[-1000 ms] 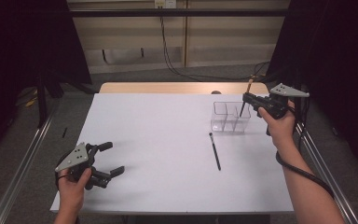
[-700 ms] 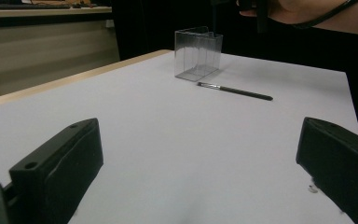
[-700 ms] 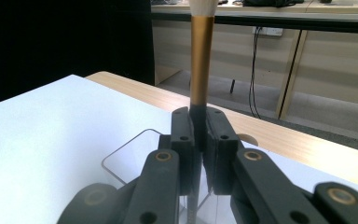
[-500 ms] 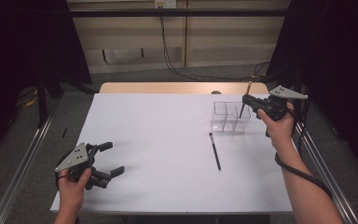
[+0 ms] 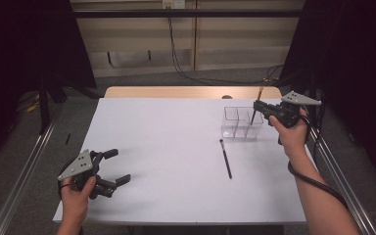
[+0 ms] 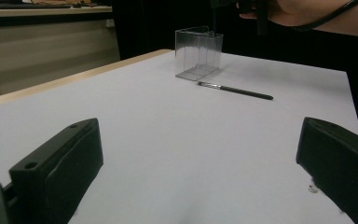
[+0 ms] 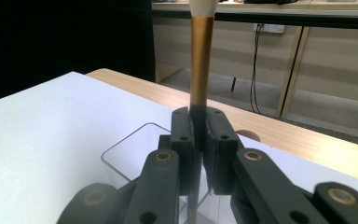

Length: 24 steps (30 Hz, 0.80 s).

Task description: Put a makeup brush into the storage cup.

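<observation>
Brush (image 7: 200, 56) held upright in the right gripper (image 5: 260, 108), its jaws clamped on the dark handle just below the gold ferrule, pale bristles at the top. The gripper hovers over the clear plastic organizer (image 5: 242, 123), which stands at the far right of the white bench (image 5: 176, 147); the handle's lower end points down into the rightmost compartment. A second brush (image 5: 225, 158), dark and slim, lies flat on the bench just in front of the organizer, apart from it. The left gripper (image 5: 112, 167) sits at the near left corner, held by the left hand (image 5: 76, 196), jaws wide apart and holding nothing.
</observation>
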Motion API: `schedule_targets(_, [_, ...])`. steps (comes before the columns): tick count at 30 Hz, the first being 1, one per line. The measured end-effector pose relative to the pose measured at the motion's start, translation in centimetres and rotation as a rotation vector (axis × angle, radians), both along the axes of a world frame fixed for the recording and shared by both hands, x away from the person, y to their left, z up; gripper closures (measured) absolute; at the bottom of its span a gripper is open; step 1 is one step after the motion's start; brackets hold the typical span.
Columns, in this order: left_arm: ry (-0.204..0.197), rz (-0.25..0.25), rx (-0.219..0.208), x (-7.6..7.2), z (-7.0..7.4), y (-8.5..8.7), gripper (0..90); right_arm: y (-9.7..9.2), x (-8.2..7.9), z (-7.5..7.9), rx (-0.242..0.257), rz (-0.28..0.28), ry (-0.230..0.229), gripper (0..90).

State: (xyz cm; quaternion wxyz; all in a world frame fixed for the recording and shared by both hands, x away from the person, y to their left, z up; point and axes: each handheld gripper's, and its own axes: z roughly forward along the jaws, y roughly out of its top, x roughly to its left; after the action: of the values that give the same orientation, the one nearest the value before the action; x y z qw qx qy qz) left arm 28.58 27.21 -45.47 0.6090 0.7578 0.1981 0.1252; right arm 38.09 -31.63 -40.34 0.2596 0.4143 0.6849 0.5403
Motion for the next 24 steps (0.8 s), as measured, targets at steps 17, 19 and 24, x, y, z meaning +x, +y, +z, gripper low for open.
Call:
schedule_targets(17, [0.001, -0.002, 0.002, -0.01, -0.02, 0.02, 0.4, 0.04, -0.01, -0.61, 0.005, -0.007, 0.017, 83.1])
schedule_targets(19, [0.002, -0.002, 0.0, -0.01, -0.03, 0.04, 0.4, 0.03, -0.01, -0.66, 0.004, -0.01, 0.017, 83.0])
schedule_targets(24, [0.002, -0.002, 0.002, 0.0, -0.03, 0.05, 0.4, -0.04, -0.02, -0.79, 0.002, -0.011, 0.02, 83.0])
